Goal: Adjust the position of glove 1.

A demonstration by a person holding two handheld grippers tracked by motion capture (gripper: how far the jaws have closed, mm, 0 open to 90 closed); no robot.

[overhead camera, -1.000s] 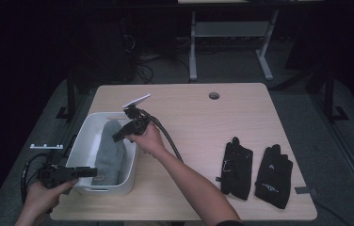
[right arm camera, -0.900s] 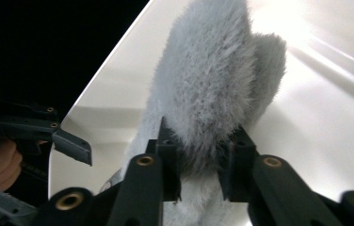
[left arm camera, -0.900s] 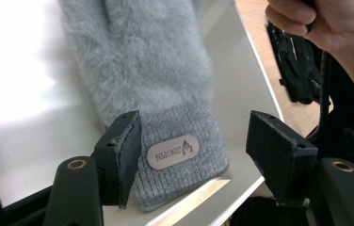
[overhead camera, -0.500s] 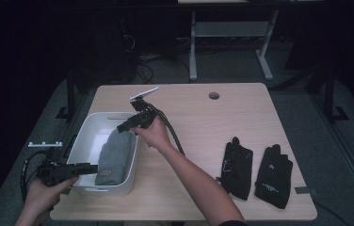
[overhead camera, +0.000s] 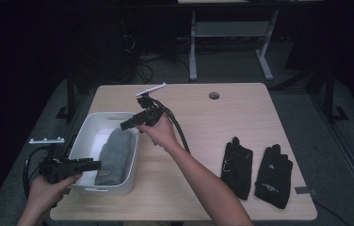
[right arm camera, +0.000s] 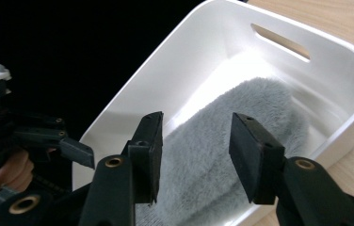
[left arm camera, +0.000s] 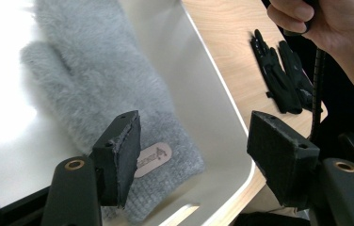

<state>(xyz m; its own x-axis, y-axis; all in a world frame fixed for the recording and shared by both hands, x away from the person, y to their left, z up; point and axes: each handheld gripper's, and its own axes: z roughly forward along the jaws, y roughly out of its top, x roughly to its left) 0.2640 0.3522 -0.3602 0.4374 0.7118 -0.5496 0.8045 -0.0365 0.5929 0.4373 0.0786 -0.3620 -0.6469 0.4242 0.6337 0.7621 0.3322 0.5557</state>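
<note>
A dark room surrounds the table (overhead camera: 203, 108). A grey mitten (overhead camera: 116, 155) already lies in the bin (overhead camera: 100, 117); two black gloves (overhead camera: 255, 167) wait well right of it. Both the left gripper (overhead camera: 92, 164) and right gripper (overhead camera: 124, 125) gape empty over the bin

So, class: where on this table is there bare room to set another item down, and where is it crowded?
Bare wood lies between the white bin and the black gloves, and along the far edge around the cable hole. The near-right corner is crowded by the gloves; the grey mitten fills the bin's right half.
</note>
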